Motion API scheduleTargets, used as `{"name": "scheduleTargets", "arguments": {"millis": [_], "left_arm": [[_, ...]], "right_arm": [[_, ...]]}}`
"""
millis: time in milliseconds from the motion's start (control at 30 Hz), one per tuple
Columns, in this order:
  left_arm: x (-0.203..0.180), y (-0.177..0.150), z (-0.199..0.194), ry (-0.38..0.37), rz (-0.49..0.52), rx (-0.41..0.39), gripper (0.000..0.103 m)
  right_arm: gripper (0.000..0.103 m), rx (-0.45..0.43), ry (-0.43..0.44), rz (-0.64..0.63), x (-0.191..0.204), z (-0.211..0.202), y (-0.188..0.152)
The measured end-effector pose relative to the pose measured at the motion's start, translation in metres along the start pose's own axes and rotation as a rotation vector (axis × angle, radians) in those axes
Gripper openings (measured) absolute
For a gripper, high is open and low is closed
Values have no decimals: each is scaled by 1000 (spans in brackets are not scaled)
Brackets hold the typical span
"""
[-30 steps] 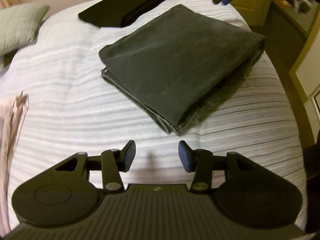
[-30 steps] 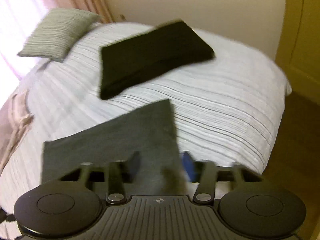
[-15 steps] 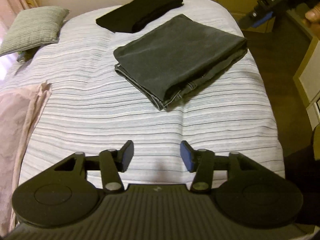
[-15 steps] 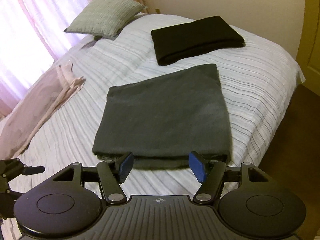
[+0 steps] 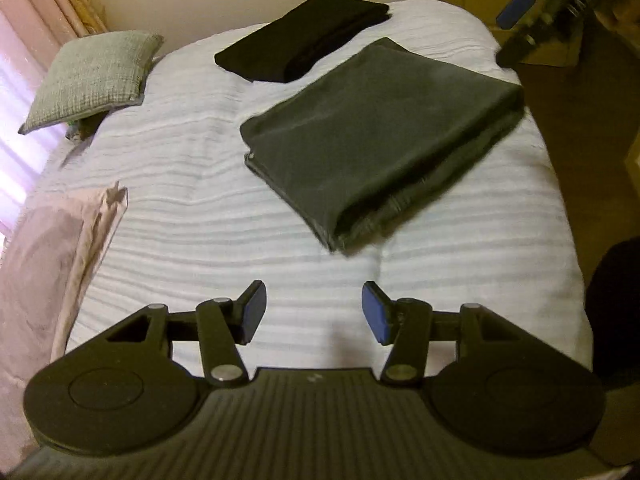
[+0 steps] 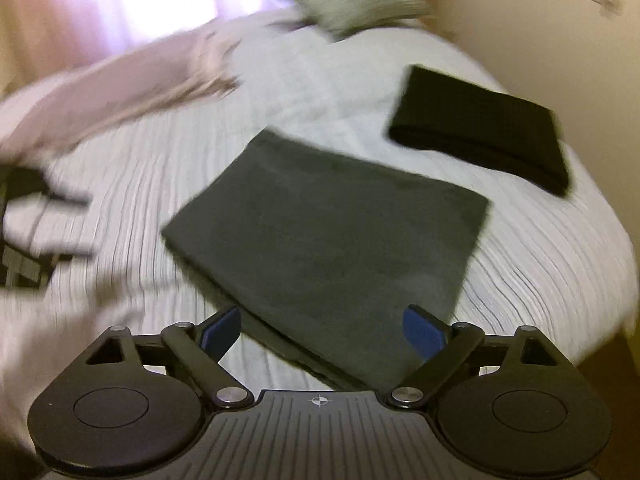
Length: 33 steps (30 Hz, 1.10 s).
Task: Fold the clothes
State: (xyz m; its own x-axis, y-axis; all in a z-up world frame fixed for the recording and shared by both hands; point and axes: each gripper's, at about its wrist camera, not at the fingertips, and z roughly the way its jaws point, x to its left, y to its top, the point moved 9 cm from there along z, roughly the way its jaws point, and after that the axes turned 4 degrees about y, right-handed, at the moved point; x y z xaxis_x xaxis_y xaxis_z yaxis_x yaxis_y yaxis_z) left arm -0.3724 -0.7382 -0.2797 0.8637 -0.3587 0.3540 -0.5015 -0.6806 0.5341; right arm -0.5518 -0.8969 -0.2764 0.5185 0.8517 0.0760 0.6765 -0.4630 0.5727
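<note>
Both hand-held grippers hang empty over the bed (image 5: 208, 216): the left hand-held gripper (image 5: 314, 312) is released, with bare striped cover between its pads, while the right hand-held gripper (image 6: 322, 334) has jaws opening wide, pressing on nothing, a corner of the folded grey garment (image 6: 332, 236) showing between and beyond them. Seen from the left hand-held gripper, that garment (image 5: 380, 136) lies ahead and to the right, apart from its tips; a folded black garment (image 5: 304, 36) sits farther off, and a loose pink cloth (image 5: 52, 248) lies to the left. A careless pass by the right one could, in my judgement, snag the stacked layers and undo the fold. Its view is blurred.
</note>
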Motion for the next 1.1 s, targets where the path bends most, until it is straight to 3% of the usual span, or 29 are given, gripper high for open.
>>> {"name": "scheduleTargets", "arguments": {"millis": [100,200,333,467,567,767,900,1100], "left_arm": [[1,18,12,7,-83,25,48],[7,32,23,15,-200,55,48],[13,39,32,73,-279,52,48],[14,37,43,99,-371,-9,48],[2,32,59,121,-322,-63,48],[-21,20,71,213,-228,-178,49],[-33,19,67,303,-159,-233,49],[-56,18,60,435,-76,-262,49]], "right_arm": [[91,13,68,-106,-15,13,-8],[91,-8,108,-128,-39,19,-13],[91,-85,105,-89,-72,22,-18],[91,-172,80,79,-100,24,-29],[91,-221,57,152,-110,34,-47],[91,-329,20,107,-112,46,-79],[91,-415,-23,8,-101,37,-79],[91,-538,-73,-246,-76,16,-86]]}}
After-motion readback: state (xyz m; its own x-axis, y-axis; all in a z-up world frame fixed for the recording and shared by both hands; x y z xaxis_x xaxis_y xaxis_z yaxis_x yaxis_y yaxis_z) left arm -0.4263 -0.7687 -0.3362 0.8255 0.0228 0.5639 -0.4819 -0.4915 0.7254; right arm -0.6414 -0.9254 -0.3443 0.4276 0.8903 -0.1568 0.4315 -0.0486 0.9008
